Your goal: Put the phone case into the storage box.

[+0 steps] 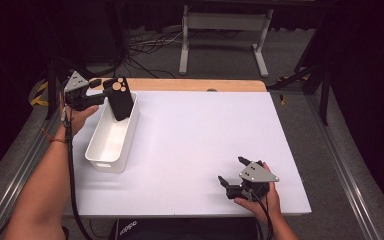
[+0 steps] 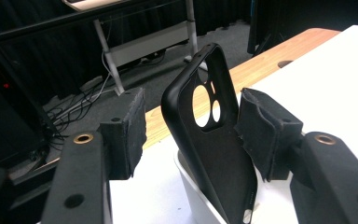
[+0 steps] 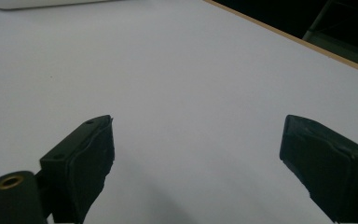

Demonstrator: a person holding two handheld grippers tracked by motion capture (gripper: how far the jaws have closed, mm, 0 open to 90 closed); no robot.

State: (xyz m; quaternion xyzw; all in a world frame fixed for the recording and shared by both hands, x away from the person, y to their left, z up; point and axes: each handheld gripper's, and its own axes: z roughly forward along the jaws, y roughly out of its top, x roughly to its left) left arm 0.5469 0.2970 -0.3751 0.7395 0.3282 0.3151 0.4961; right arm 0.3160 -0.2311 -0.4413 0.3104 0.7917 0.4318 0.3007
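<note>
A black phone case (image 1: 119, 100) with round camera cutouts stands tilted in the far end of a white bin (image 1: 102, 161). My left gripper (image 1: 101, 89) sits at the bin's far left corner, open, its jaws on either side of the case. In the left gripper view the case (image 2: 214, 149) leans close against the right pad (image 2: 261, 130), while the left pad (image 2: 126, 135) stands clear of it. Near the front right of the table, my right gripper (image 1: 231, 170) rests open with nothing between its jaws (image 3: 196, 154).
The white table top (image 1: 195, 140) has a wooden strip (image 1: 195, 84) along its far edge. Behind it are a white stand (image 1: 225, 30) and loose cables on the floor. Metal rails run along both sides of the table.
</note>
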